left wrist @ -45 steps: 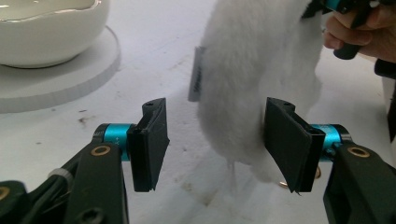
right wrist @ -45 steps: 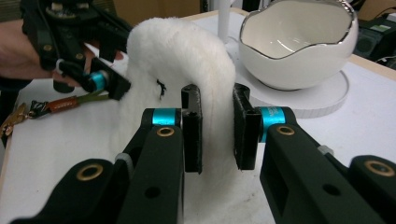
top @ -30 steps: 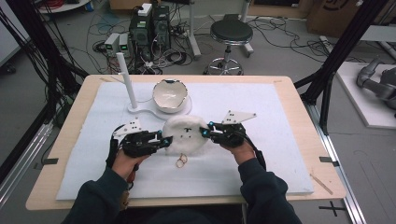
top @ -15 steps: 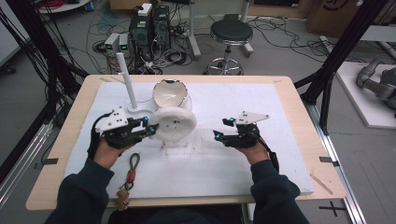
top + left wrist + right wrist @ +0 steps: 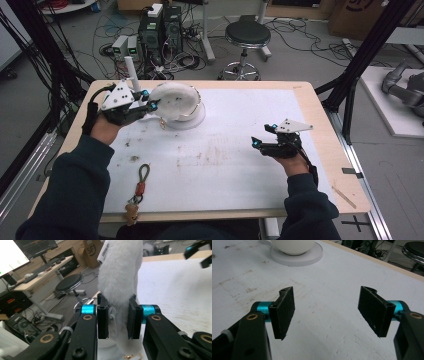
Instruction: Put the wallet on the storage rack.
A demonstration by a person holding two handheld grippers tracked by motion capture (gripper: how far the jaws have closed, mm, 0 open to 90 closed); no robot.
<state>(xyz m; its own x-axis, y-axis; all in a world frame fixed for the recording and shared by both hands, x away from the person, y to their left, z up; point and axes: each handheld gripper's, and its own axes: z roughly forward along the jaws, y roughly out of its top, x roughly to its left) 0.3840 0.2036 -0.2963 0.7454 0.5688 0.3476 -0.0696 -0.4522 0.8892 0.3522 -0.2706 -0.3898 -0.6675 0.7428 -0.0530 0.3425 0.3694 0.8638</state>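
Here, the left gripper [image 5: 150, 104] is raised over the far left of the desk [image 5: 320, 130], its pads [image 5: 103, 315] pinching a white furry hat [image 5: 175, 99] by a fold at its edge. In the left gripper view the fur [image 5: 120, 280] is squeezed between the two black pads and rises above them, with a white label near the top. The hat hangs just above a white dome-shaped stand [image 5: 192, 117] on a round base; whether it touches the stand cannot be told. The right gripper [image 5: 261, 142] sits well apart, low over the right side of the white mat [image 5: 225, 160]. Its jaws have just been opening and stand spread with only bare mat between them. A keyring with a cord loop [image 5: 140, 187] lies near the front left edge.
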